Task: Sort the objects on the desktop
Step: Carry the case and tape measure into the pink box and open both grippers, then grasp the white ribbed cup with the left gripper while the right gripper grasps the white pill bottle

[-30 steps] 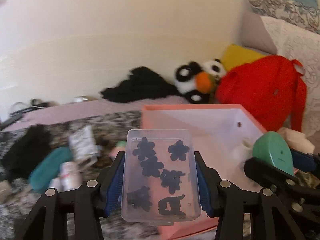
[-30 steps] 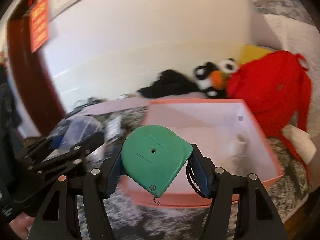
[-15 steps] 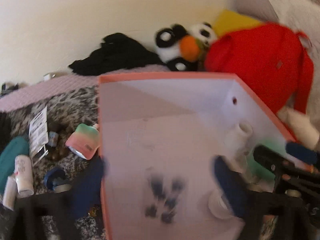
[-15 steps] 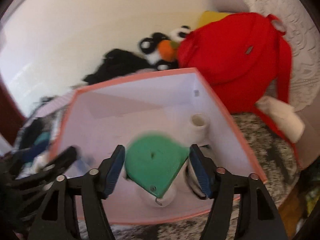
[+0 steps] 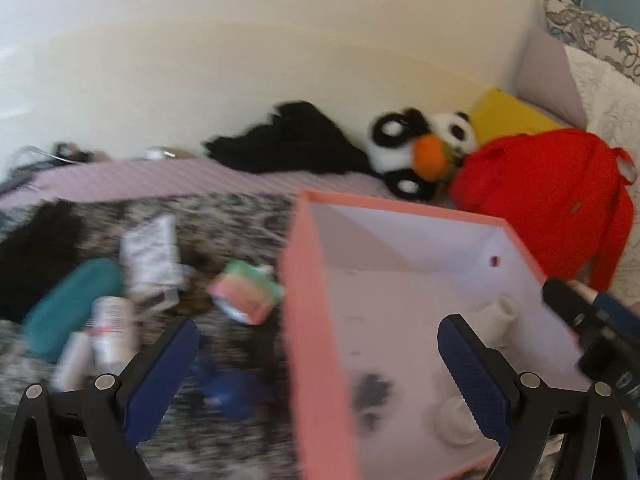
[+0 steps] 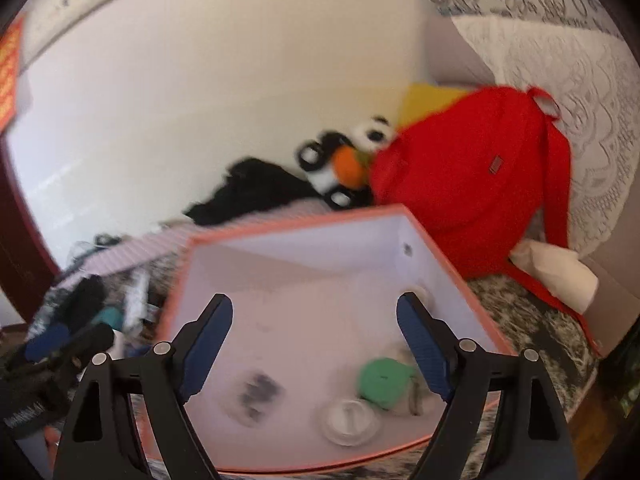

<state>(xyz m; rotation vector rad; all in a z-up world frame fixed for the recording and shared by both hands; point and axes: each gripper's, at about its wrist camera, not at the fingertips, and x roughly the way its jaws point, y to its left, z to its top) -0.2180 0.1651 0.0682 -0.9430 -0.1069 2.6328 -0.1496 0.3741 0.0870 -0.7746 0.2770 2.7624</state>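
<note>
Two handheld grippers are hovering over a pink-rimmed box (image 6: pixel 256 232) that is sitting on a mottled grey-and-white cover (image 5: pixel 240 216). The left gripper (image 5: pixel 318 364) is standing wide with nothing between its blue pads; one finger is hanging outside the box's left wall, the other over the white interior. The right gripper (image 6: pixel 314 342) is spreading its jaws further apart, empty too, above the middle of the box.

Inside the box, a green tape measure (image 6: pixel 382 382) is lying near the front right corner, with a round white lid (image 6: pixel 350 422) just in front of it. A blurred cluster of dark hair clips (image 6: pixel 256 394) is resting toward the front left; whether a clear case surrounds them cannot be told.

Left of the box, a pastel striped tub (image 5: pixel 244 294), a teal pouch (image 5: pixel 68 308), a white bottle (image 5: pixel 110 334) and a printed packet (image 5: pixel 150 258) are lying scattered on the cover. Behind the box, a red backpack (image 6: pixel 468 184), a panda plush (image 6: pixel 344 156) and a heap of black cloth (image 6: pixel 248 188) are leaning against the wall.
</note>
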